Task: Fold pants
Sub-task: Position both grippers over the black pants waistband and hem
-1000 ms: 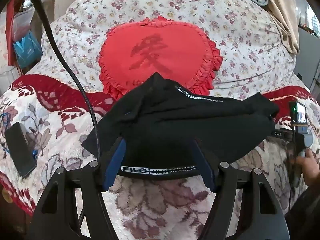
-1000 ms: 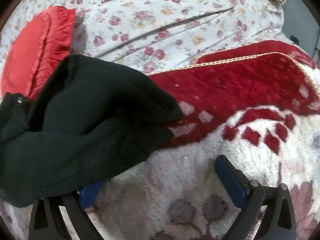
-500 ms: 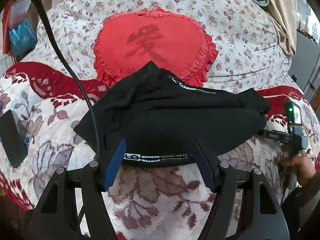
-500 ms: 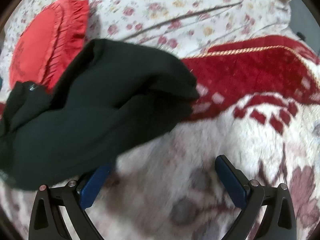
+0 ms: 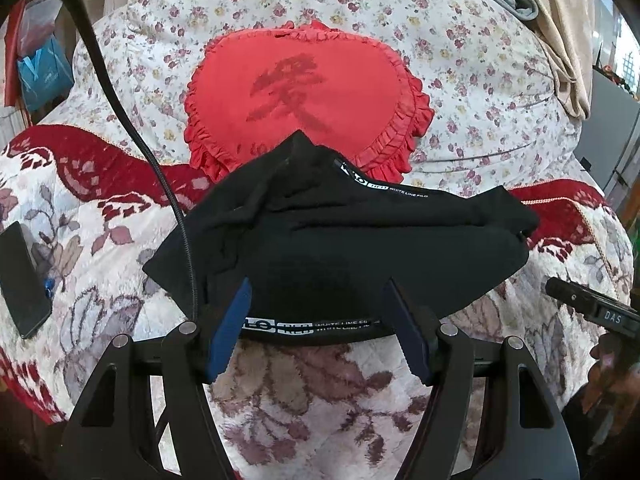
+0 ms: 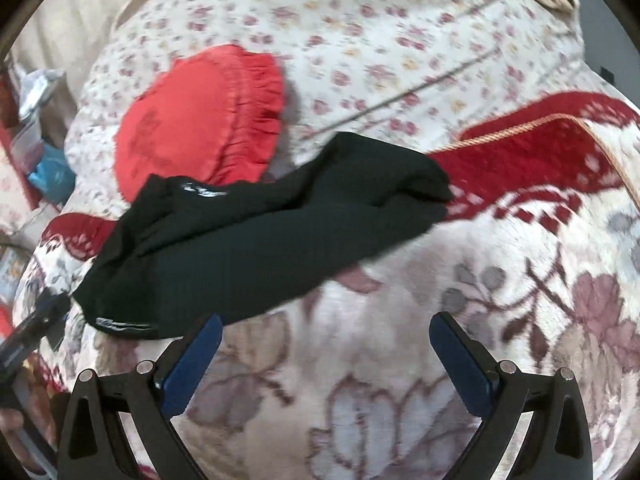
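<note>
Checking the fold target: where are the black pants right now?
Left wrist view: black pants bunched mid-frame on the floral blanket, just below the red heart pillow.

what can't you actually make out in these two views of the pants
- Black pants, left wrist view: the left claw straddles the near waistband; the pads' contact with the cloth is hidden by their own tips.
- Waistband print, right wrist view: motion blur makes it unreadable.
- Hem end, right wrist view: bunched folds hide how many layers lie there.
- Phone, left wrist view: cut off by the frame edge.
- Right claw: open over the blanket.
</note>
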The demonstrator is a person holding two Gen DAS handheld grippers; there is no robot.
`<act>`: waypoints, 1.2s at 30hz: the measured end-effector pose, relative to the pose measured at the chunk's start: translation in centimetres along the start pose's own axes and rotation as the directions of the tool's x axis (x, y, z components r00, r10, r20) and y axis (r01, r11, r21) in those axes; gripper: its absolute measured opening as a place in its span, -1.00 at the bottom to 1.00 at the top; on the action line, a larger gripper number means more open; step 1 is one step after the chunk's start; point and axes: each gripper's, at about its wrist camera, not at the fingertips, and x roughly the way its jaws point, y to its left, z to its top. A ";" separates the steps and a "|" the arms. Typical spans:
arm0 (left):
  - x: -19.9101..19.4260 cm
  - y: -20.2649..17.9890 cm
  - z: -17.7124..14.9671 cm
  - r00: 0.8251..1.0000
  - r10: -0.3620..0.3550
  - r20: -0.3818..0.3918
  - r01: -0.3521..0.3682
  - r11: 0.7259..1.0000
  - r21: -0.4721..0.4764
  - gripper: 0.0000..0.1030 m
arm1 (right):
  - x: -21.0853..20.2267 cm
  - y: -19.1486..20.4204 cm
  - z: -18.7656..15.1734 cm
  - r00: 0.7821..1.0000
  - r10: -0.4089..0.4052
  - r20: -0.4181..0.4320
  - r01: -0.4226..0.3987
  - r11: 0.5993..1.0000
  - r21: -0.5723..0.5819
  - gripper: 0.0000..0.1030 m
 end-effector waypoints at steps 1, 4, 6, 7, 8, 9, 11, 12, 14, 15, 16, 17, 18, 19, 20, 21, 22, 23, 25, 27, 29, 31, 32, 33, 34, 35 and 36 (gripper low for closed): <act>0.0 0.0 0.1 1.000 0.000 0.000 0.000 1.000 0.000 0.34 | -0.2 0.8 -0.1 1.000 0.008 -0.001 -0.008 1.000 -0.016 1.00; 0.0 0.0 0.0 1.000 0.003 0.002 -0.003 1.000 0.001 0.34 | 0.5 1.5 1.2 1.000 -0.001 0.001 0.001 0.998 -0.061 1.00; 0.1 -0.1 0.1 1.000 0.003 -0.001 -0.003 1.000 -0.002 0.34 | 0.5 2.2 1.6 1.000 0.002 0.001 -0.002 0.997 -0.074 1.00; 0.1 -0.1 0.1 1.000 0.003 -0.002 -0.003 1.000 -0.003 0.34 | 0.6 2.5 1.7 1.000 0.008 -0.001 -0.008 0.997 -0.077 1.00; 0.2 -0.1 0.2 1.000 0.004 -0.002 -0.004 1.000 -0.004 0.34 | 0.7 2.6 1.6 1.000 0.009 -0.002 -0.009 0.997 -0.081 1.00; 0.2 -0.1 0.2 1.000 0.006 -0.002 -0.006 1.000 -0.004 0.34 | 0.9 2.5 1.6 1.000 0.014 -0.001 -0.014 0.996 -0.085 1.00; 0.3 0.0 0.3 1.000 0.008 -0.004 -0.008 1.000 -0.007 0.34 | 1.0 2.8 1.6 1.000 0.019 0.002 -0.019 0.996 -0.091 1.00; 0.4 0.0 0.2 1.000 0.008 -0.003 -0.008 1.000 -0.008 0.34 | 1.1 2.9 1.6 1.000 0.020 0.001 -0.020 0.996 -0.093 1.00; 0.5 0.2 0.2 1.000 0.006 -0.004 -0.006 1.000 -0.007 0.34 | 1.3 3.1 1.6 0.999 0.033 -0.002 -0.033 0.995 -0.096 1.00; 0.4 0.1 0.1 1.000 0.008 -0.003 -0.008 1.000 -0.007 0.34 | 1.4 3.2 1.6 0.999 0.033 -0.001 -0.033 0.995 -0.097 1.00; 0.6 0.2 0.2 1.000 0.008 -0.004 -0.008 1.000 -0.005 0.34 | 1.5 3.3 1.7 1.000 0.029 -0.002 -0.029 0.995 -0.099 1.00; 0.6 0.2 0.2 1.000 0.008 -0.006 -0.008 1.000 -0.007 0.34 | 1.7 3.3 1.7 1.000 0.024 -0.002 -0.024 0.995 -0.098 1.00; 0.7 0.3 0.1 1.000 0.008 -0.007 -0.008 1.000 -0.008 0.34 | 1.9 3.2 1.7 1.000 0.022 -0.006 -0.022 0.995 -0.093 1.00; 0.9 0.4 0.0 1.000 0.008 -0.011 -0.009 1.000 -0.010 0.34 | 2.1 3.1 1.7 1.000 0.024 -0.011 -0.025 0.996 -0.089 1.00; 1.1 0.4 0.1 1.000 0.010 -0.013 -0.010 1.000 -0.011 0.34 | 2.2 3.0 1.7 0.999 0.031 -0.018 -0.033 0.996 -0.083 1.00; 1.2 0.4 0.0 1.000 0.012 -0.014 -0.012 1.000 -0.010 0.34 | 2.4 3.0 1.8 0.999 0.034 -0.021 -0.036 0.996 -0.078 1.00; 1.3 0.5 0.0 1.000 0.016 -0.016 -0.016 1.000 -0.011 0.34 | 2.5 3.0 1.8 0.999 0.035 -0.024 -0.037 0.996 -0.075 1.00; 1.4 0.5 0.1 1.000 0.017 -0.017 -0.018 1.000 -0.011 0.34 | 2.7 3.1 1.8 0.999 0.034 -0.025 -0.036 0.996 -0.077 1.00; 1.6 0.6 -0.1 1.000 0.019 -0.019 -0.019 1.000 -0.016 0.34 | 2.8 3.3 1.9 0.999 0.029 -0.025 -0.031 0.996 -0.087 1.00; 1.7 0.6 -0.2 1.000 0.021 -0.022 -0.021 1.000 -0.017 0.34 | 3.0 3.6 1.8 0.999 0.026 -0.025 -0.029 0.995 -0.095 1.00; 1.9 0.6 -0.2 0.999 0.023 -0.026 -0.023 1.000 -0.018 0.34 | 3.2 3.8 1.8 0.999 0.022 -0.029 -0.025 0.995 -0.102 1.00; 1.9 0.7 -0.3 0.999 0.021 -0.027 -0.022 1.000 -0.022 0.34 | 3.3 3.9 1.8 0.999 0.017 -0.028 -0.019 0.994 -0.104 1.00; 2.0 0.7 -0.3 0.999 0.021 -0.027 -0.021 1.000 -0.023 0.34 | 3.4 3.9 1.8 0.999 0.016 -0.029 -0.019 0.994 -0.103 1.00; 2.0 0.7 -0.3 0.999 0.020 -0.029 -0.021 1.000 -0.023 0.34 | 3.4 3.9 1.8 0.999 0.017 -0.030 -0.020 0.995 -0.100 1.00; 2.0 0.7 -0.3 0.999 0.020 -0.028 -0.020 1.000 -0.022 0.34 | 3.4 3.9 1.8 0.999 0.018 -0.030 -0.021 0.995 -0.098 1.00; 2.0 0.7 -0.4 0.999 0.019 -0.030 -0.020 1.000 -0.021 0.34 | 3.4 3.9 1.8 0.999 0.018 -0.030 -0.021 0.995 -0.099 1.00; 2.0 0.6 -0.4 0.999 0.018 -0.032 -0.019 1.000 -0.020 0.34 | 3.4 3.9 1.8 0.999 0.015 -0.029 -0.018 0.995 -0.099 1.00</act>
